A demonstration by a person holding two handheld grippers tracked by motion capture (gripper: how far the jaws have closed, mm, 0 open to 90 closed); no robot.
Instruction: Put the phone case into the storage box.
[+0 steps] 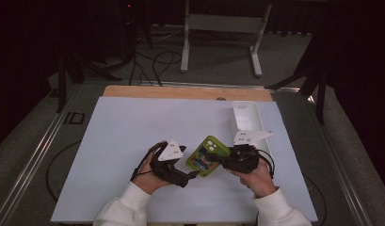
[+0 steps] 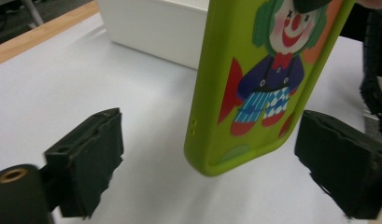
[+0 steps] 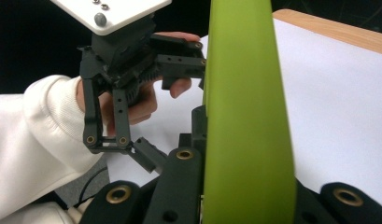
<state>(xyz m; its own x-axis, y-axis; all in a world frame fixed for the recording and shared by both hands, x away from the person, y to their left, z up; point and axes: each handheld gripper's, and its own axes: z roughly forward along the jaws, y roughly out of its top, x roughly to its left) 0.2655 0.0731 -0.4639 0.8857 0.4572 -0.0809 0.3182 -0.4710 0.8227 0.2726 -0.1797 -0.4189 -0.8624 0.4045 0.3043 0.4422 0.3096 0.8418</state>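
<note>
Lime-green and rubbery in look, the phone case (image 1: 208, 156) you hold hangs above the white mat (image 1: 129, 141), near its front edge and between your two hands. Its printed back, a clown figure in blue trousers, faces the left gripper's camera; the camera cut-out sits at the far end in the high view.

The right gripper (image 1: 224, 160) is clamped on the case: in the right gripper view its jaws close on the green edge (image 3: 247, 116), which rises straight up the middle of the frame. The case's long axis therefore runs out along that gripper's reach, slanting away from you across the table in the high view.

The left gripper (image 1: 192, 174) is spread, grasping nothing. In the left gripper view the case's lower corner (image 2: 226, 158) dips between its two black pads (image 2: 88, 163), closer to the right-hand pad (image 2: 343, 163), with a visible gap on each side.

That is the relation to mind: the free end of the case already lies within the left jaws' span, edge-on toward one pad. A handover probably needs only centring, then closing.

Beyond your right hand lies a white tray (image 1: 246, 120); bare wood (image 1: 180, 92) borders the mat's far side.
</note>
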